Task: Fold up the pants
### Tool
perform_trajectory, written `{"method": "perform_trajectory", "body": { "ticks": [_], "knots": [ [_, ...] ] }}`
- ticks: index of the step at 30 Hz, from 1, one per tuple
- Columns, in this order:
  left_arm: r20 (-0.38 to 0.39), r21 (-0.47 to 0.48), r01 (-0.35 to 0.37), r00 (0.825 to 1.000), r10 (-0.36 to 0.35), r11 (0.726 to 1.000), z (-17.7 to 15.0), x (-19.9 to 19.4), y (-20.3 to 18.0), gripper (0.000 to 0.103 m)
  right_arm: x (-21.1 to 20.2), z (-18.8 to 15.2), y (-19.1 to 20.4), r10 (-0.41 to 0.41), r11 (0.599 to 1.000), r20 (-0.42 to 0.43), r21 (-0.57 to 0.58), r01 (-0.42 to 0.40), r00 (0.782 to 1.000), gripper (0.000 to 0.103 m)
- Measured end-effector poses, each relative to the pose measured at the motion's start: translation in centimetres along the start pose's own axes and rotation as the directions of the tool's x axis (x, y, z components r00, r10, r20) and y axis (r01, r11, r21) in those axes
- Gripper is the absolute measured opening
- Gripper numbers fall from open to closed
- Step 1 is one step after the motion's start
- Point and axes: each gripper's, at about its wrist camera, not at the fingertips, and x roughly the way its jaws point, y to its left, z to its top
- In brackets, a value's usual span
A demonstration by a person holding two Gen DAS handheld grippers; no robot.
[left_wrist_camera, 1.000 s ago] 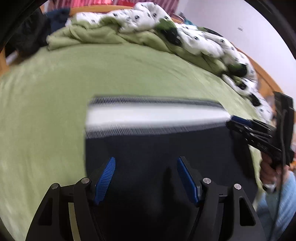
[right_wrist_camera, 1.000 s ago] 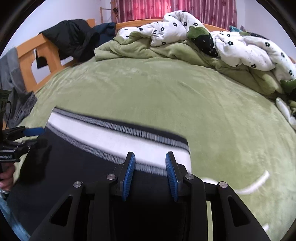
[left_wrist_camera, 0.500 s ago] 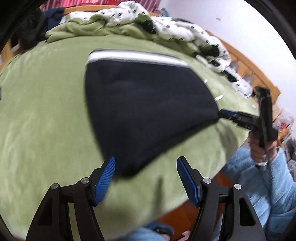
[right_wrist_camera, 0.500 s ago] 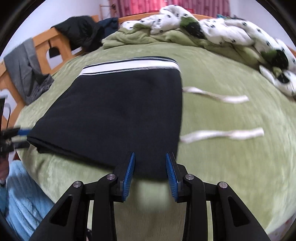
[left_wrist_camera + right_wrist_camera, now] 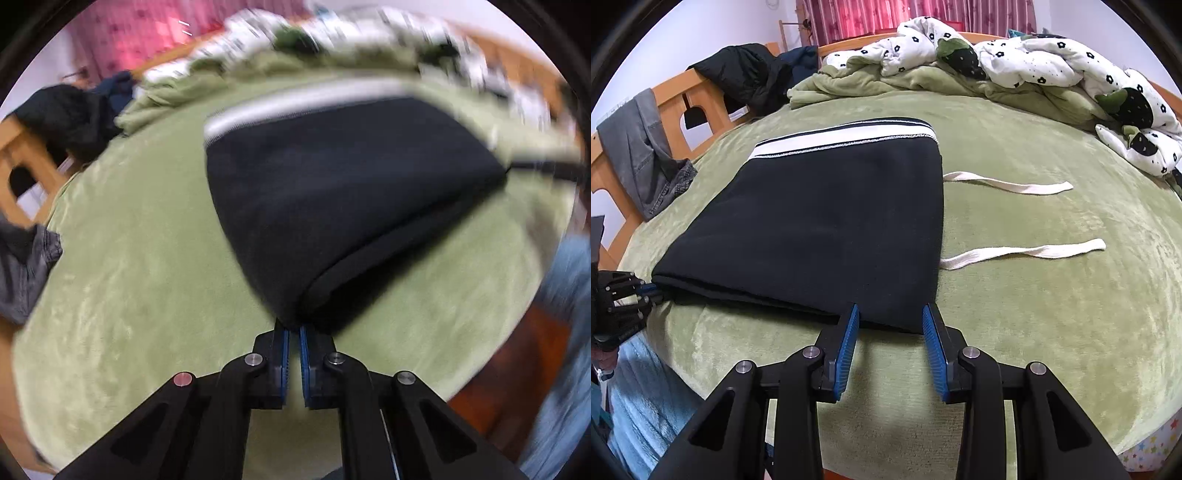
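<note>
Black pants (image 5: 831, 221) with a white-striped waistband lie folded flat on the green bed (image 5: 1034, 332), waistband at the far end. My left gripper (image 5: 293, 332) is shut on the near left corner of the pants (image 5: 332, 203); it shows at the left edge of the right wrist view as left gripper (image 5: 652, 290). My right gripper (image 5: 890, 325) stands open at the near right corner. The folded edge lies between its blue pads (image 5: 849, 332), which do not press on it. The left wrist view is blurred.
Two white drawstrings (image 5: 1008, 186) (image 5: 1023, 253) trail right from the pants. A crumpled quilt (image 5: 1034, 55) lies at the head. Grey jeans (image 5: 646, 147) and a black jacket (image 5: 746, 77) hang on the wooden bed frame (image 5: 672, 107). A light-blue sleeve (image 5: 639, 387) is at lower left.
Both grippers drew back from the waistband to the near edge of the pants. The left gripper then closed on the near left corner. The right gripper's fingers kept their gap.
</note>
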Motion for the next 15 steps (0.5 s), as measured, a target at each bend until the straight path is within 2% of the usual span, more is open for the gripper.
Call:
{"method": "perform_trajectory", "body": {
  "ticks": [2, 3, 5, 6, 7, 9, 10, 12, 15],
  "knots": [
    [0.024, -0.114, 0.049, 0.999, -0.047, 0.992, -0.2, -0.3, 1.3, 0.006, 0.0, 0.0, -0.1, 0.002, 1.000, 0.007, 0.007, -0.002, 1.000, 0.036],
    [-0.025, -0.128, 0.063, 0.997, -0.067, 0.990, -0.6, 0.5, 1.5, 0.006, 0.0, 0.0, -0.1, 0.006, 1.000, 0.007, 0.013, -0.006, 1.000, 0.036],
    [-0.077, -0.064, 0.028, 0.996, -0.032, 0.998, -1.7, 1.3, 1.3, 0.006, 0.0, 0.1, -0.3, 0.015, 1.000, 0.007, 0.025, -0.015, 1.000, 0.036],
    [-0.076, -0.044, 0.033, 0.996, -0.036, 0.998, -2.2, 0.9, 1.3, 0.006, -0.1, 0.2, -0.4, 0.018, 0.999, 0.008, 0.027, -0.018, 1.000, 0.036],
    [-0.067, -0.040, 0.061, 0.996, -0.064, 0.997, -2.8, 0.2, 1.5, 0.006, -0.2, 0.4, -0.4, 0.017, 1.000, 0.018, 0.025, -0.017, 1.000, 0.036],
    [0.007, -0.085, 0.146, 0.989, -0.146, 0.986, -3.3, -1.6, 2.6, 0.008, -0.5, 0.6, -0.2, 0.011, 1.000, 0.042, 0.017, -0.012, 0.999, 0.036],
    [0.058, -0.118, 0.185, 0.982, -0.179, 0.976, -3.3, -2.7, 3.2, 0.011, -0.6, 0.7, -0.2, 0.011, 1.000, 0.056, 0.013, -0.011, 0.998, 0.036],
    [0.090, -0.147, 0.176, 0.982, -0.164, 0.973, -2.2, -3.2, 3.7, 0.038, -0.5, 1.3, 0.1, 0.016, 1.000, 0.080, 0.006, -0.016, 0.997, 0.036],
    [0.159, -0.182, 0.200, 0.972, -0.172, 0.963, 0.9, -3.1, 3.6, 0.045, 0.2, 2.6, 0.9, 0.007, 1.000, 0.118, 0.001, -0.007, 0.993, 0.036]
  ]
}}
